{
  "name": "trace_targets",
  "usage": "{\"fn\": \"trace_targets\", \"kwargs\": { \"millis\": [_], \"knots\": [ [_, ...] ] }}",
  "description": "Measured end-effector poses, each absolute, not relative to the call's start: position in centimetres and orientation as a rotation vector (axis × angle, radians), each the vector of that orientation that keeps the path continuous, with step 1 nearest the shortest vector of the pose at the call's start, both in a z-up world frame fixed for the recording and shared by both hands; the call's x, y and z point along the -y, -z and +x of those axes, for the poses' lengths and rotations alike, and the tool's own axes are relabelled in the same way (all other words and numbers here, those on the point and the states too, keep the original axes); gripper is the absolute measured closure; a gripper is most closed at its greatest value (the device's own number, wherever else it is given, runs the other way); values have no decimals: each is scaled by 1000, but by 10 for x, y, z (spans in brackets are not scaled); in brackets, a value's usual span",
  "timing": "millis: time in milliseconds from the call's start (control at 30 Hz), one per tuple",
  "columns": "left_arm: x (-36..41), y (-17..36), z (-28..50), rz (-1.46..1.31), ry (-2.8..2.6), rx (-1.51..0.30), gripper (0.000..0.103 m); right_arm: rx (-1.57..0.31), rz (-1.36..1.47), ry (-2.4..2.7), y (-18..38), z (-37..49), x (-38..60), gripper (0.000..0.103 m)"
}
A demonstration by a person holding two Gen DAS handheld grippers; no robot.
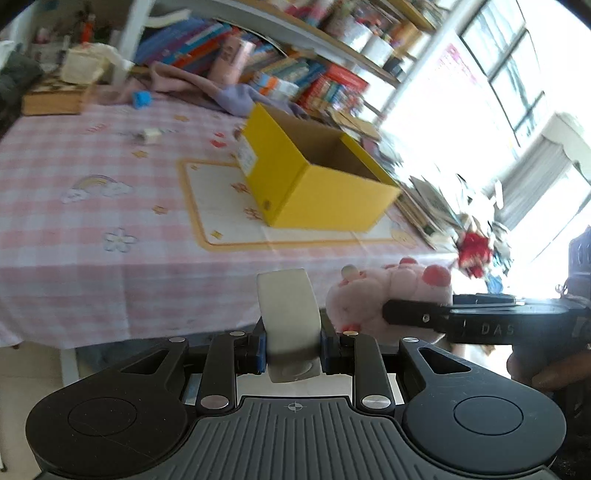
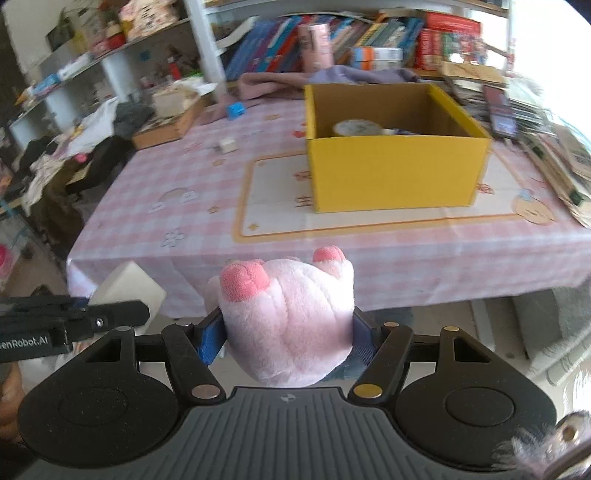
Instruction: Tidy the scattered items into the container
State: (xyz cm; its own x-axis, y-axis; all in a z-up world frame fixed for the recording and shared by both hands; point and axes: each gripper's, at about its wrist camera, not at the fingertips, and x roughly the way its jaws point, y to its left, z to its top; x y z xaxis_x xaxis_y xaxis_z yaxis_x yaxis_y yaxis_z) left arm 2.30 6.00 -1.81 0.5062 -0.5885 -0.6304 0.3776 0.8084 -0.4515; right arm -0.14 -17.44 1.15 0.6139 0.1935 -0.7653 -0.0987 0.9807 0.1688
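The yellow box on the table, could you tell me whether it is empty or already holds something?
Not empty. The right wrist view looks into the open yellow box and shows a round pale item lying inside.

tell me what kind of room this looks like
Probably a lived-in home study or playroom: crowded bookshelves behind a table with a pink checked cloth, and a soft pink plush toy among the clutter.

Landmark: yellow box [image 2: 397, 173], open top, nothing above it, so entry from above is free. Inside, a round tin [image 2: 356, 128] sits at the near-left; rest of the floor looks bare. Tablecloth [image 2: 166, 173] left of box and the strip in front of it are clear. Right of box, book stacks [image 2: 554, 155] crowd close. Behind box, crumpled purple cloth [image 2: 351, 77]. Far left of box, small white cube [image 2: 227, 144] and blue block [image 2: 236, 110], well apart.
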Motion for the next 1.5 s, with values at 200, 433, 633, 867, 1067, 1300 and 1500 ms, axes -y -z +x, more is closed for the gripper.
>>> {"fn": "trace_targets", "kwargs": {
  "millis": [200, 433, 633, 867, 1067, 1300, 1500],
  "knots": [
    [-33, 19, 32, -220, 692, -880, 79, -906, 134, -83, -9, -14, 192, 37],
    [-10, 19, 39, -175, 768, -894, 79, -889, 190, -5, -8, -23, 215, 37],
    [-2, 19, 42, -152, 797, -901, 79, -888, 214, 22, -6, -25, 220, 37],
    [6, 27, 56, -182, 816, -936, 79, -904, 216, 39, -3, -20, 225, 37],
    [18, 29, 67, -166, 839, -938, 79, -908, 239, 63, 0, -11, 236, 37],
    [24, 25, 82, -138, 812, -906, 79, -905, 221, 21, 1, 18, 240, 37],
    [33, 13, 104, -117, 785, -840, 79, -868, 203, 5, -6, 49, 250, 37]
  ]
}}
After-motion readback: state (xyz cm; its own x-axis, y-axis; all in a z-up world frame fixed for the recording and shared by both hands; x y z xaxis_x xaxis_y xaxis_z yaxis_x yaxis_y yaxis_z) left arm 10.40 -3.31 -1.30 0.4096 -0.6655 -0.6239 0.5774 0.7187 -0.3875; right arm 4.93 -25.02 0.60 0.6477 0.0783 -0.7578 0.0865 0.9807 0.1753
